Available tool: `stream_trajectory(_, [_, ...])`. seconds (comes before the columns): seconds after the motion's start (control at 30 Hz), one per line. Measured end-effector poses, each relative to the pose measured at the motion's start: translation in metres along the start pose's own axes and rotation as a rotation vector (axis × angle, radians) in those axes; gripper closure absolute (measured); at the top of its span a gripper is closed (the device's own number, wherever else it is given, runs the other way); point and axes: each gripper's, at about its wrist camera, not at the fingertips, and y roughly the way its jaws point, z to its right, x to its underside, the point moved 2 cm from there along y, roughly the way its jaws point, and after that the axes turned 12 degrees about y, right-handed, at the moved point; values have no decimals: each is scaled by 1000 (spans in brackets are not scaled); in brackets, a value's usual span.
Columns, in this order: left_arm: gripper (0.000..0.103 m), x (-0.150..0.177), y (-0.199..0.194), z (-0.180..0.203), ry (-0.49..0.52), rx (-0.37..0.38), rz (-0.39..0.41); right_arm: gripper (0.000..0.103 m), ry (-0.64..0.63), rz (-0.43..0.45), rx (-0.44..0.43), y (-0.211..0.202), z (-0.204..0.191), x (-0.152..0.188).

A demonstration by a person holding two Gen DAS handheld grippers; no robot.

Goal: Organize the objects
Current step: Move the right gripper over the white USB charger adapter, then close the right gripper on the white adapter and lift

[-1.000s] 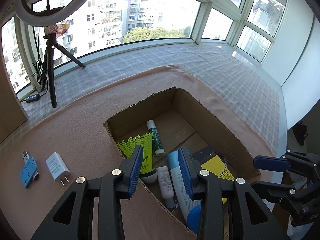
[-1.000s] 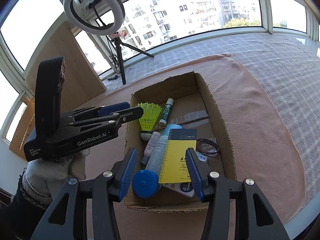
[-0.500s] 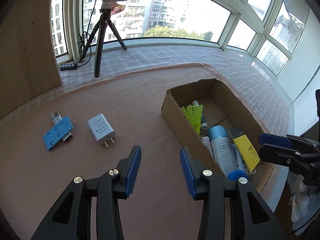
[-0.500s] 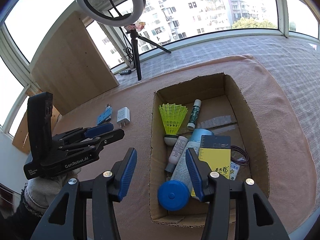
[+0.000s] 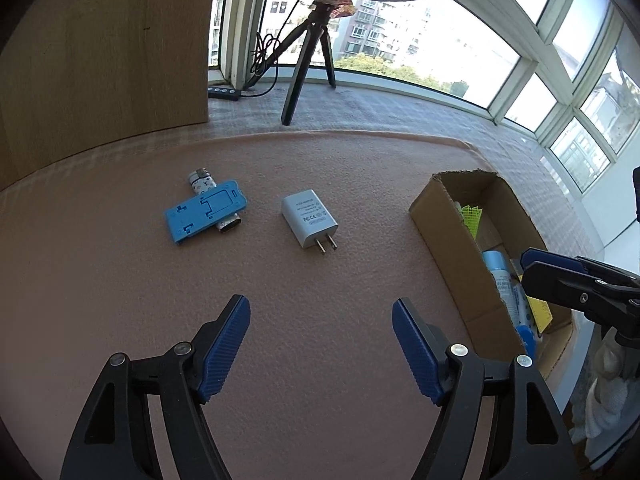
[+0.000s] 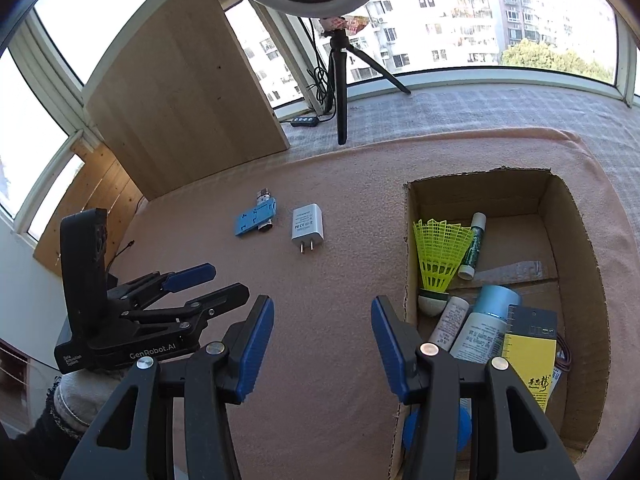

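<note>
Since the white charger (image 5: 307,219) looks light, stiff and smooth, its flat sides suit gripping. The left gripper (image 5: 321,334), jaws just opened wide, holds nothing; the right gripper (image 6: 322,344) stands part-open, empty.

White charger (image 5: 309,219), blue phone stand (image 5: 205,216), neon-yellow shuttlecock (image 6: 440,254), pink felt mat (image 5: 320,272).

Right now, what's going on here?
A person is tidying small items into a cardboard box using a hand-held tool in each hand. The left tool has just been opening, nothing between its jaws, facing the white charger and blue stand on the pink cloth. The right tool is open, empty.
</note>
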Motion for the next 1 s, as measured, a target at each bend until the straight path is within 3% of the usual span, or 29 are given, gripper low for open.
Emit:
stream_trajectory(0.23, [24, -11, 15, -15, -16, 10, 2, 56, 35, -70, -45, 41, -16, -30])
stream_trajectory(0.7, [25, -29, 58, -27, -38, 47, -10, 56, 32, -197, -3, 117, -27, -66])
stream_trajectory(0.9, [37, -34, 78, -32, -65, 78, -27, 56, 62, -244, -3, 141, -27, -76])
stream_trajectory(1.0, [38, -37, 86, -34, -79, 94, -30, 56, 70, -265, 1, 153, -27, -78])
